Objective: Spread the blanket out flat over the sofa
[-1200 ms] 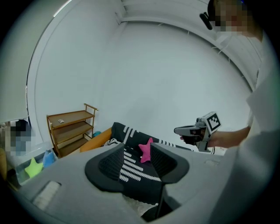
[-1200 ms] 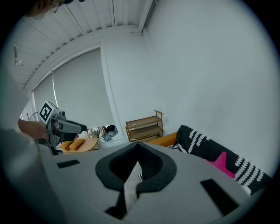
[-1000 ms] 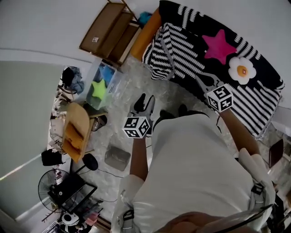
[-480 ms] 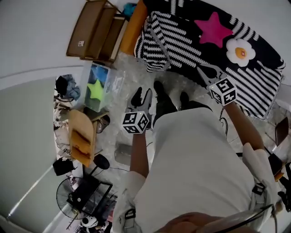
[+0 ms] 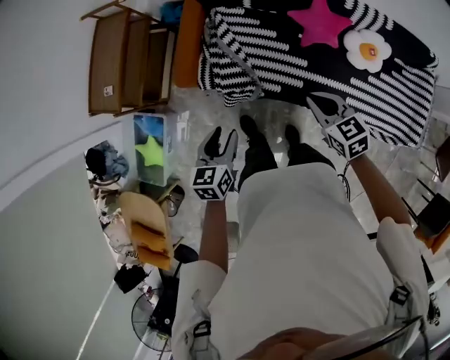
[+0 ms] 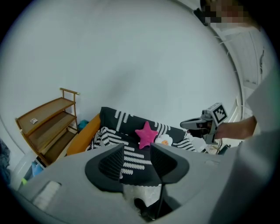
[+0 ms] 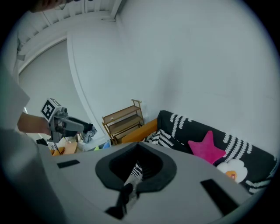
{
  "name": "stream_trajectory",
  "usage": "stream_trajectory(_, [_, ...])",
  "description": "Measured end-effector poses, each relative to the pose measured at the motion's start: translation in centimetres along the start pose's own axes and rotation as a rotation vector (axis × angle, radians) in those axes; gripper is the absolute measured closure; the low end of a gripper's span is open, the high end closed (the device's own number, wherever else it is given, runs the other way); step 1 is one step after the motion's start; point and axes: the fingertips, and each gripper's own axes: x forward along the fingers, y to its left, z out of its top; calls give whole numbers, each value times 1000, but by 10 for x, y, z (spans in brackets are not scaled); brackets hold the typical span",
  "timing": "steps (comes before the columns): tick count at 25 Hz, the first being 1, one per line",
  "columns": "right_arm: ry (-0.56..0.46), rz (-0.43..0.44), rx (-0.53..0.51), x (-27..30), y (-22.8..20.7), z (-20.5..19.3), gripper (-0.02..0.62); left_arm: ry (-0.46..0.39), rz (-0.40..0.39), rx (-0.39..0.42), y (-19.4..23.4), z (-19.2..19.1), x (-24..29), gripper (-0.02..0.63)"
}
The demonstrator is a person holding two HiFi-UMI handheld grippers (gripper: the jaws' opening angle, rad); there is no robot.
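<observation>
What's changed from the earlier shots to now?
The person turned to face the sofa squarely: it and the blanket swung from a diagonal to run across the head view's top. Nothing was grasped or released. The left gripper and right gripper stay open, empty, short of the blanket.

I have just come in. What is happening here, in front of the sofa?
A person in a white shirt stands facing an orange sofa and holds a two-jaw gripper in each hand. The left gripper and the right gripper are both open, hold nothing and touch nothing. A black-and-white striped knitted blanket covers most of the sofa, but its end near the orange arm lies bunched. A pink star cushion rests on it.
</observation>
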Motion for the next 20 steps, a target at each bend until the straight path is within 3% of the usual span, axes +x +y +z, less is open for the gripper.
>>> stream_trajectory(10, [47,-100,103,57,9,-12,594,137,-152,104,48,-7,68,419])
stream_trajectory(20, [102,-150,185,116,-5,-64,594,247,-258,136,67,-64,152,419])
